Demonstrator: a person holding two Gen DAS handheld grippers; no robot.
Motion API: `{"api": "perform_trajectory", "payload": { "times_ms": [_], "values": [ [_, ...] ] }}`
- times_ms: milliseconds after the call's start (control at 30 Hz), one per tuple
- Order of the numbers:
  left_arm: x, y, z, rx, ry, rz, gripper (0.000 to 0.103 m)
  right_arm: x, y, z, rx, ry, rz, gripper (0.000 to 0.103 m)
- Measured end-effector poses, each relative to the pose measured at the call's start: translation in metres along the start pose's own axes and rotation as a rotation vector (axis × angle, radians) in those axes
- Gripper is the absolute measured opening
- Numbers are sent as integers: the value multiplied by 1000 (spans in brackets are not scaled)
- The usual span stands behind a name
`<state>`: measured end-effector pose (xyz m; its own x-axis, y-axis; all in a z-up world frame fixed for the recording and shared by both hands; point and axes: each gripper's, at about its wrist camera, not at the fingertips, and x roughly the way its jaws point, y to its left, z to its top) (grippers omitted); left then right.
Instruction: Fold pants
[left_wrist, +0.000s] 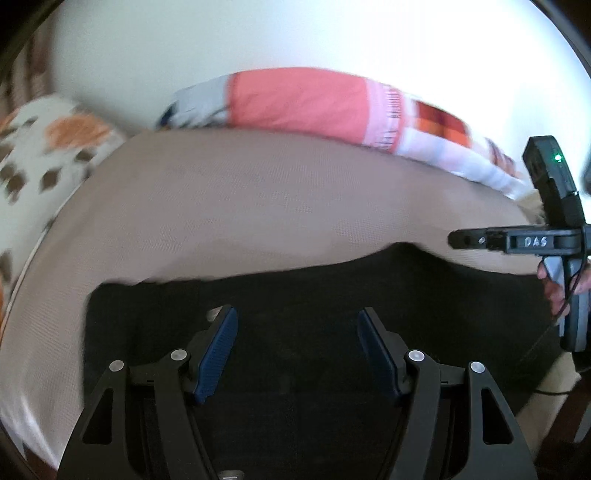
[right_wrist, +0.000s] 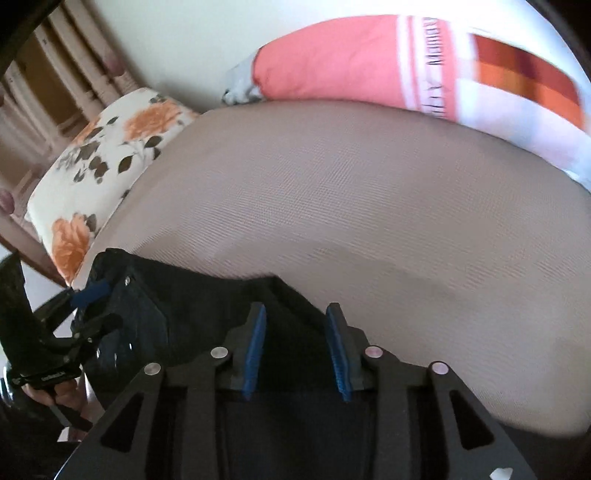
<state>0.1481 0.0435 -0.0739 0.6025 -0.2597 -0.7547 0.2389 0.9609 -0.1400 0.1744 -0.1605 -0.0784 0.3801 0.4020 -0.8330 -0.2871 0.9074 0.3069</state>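
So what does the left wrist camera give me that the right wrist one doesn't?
Left wrist only: the right gripper seen from the side, its jaw state unclear, a green light on its body, and the pants' long far edge.

Right wrist only: the left gripper at the pants' studded corner, and a wooden railing.

Both: dark pants on the beige sheet, floral pillow, coral pillow, each camera's own fingers apart.

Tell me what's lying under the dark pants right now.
The dark pants lie on a beige textured bedspread, which shows around their far edge. Whatever sits directly beneath the fabric is covered, so nothing more can be seen.
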Motion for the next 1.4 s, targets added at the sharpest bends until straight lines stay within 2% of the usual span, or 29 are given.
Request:
{"api": "perform_trajectory", "payload": {
  "times_ms": [200, 300, 400, 533, 633, 867, 967, 1200, 1333, 1400],
  "values": [
    [29, -76, 4, 136, 36, -117, 68, -27, -32, -55, 63, 49, -191, 35],
    [47, -102, -1, 160, 88, -150, 68, -39, -46, -77, 93, 51, -235, 35],
    [56, -116, -11, 177, 118, -140, 68, -51, -57, -96, 121, 42, -269, 35],
    [68, -119, -27, 177, 187, -101, 68, -63, -69, -116, 144, 25, -315, 37],
    [62, -120, -37, 212, 165, -69, 68, -75, -82, -130, 171, 12, -322, 37],
    [60, -118, -43, 165, 163, -44, 69, -98, -112, -158, 228, -32, -335, 37],
    [61, -120, -46, 158, 160, -26, 71, -110, -134, -176, 272, -43, -338, 37],
    [61, -122, -48, 158, 163, -14, 74, -151, -204, -228, 436, -94, -439, 37],
    [62, -124, -49, 162, 165, -9, 76, -180, -247, -257, 547, -129, -447, 37],
    [62, -124, -49, 163, 169, -10, 76, -189, -264, -260, 580, -132, -451, 37]
  ]
}}
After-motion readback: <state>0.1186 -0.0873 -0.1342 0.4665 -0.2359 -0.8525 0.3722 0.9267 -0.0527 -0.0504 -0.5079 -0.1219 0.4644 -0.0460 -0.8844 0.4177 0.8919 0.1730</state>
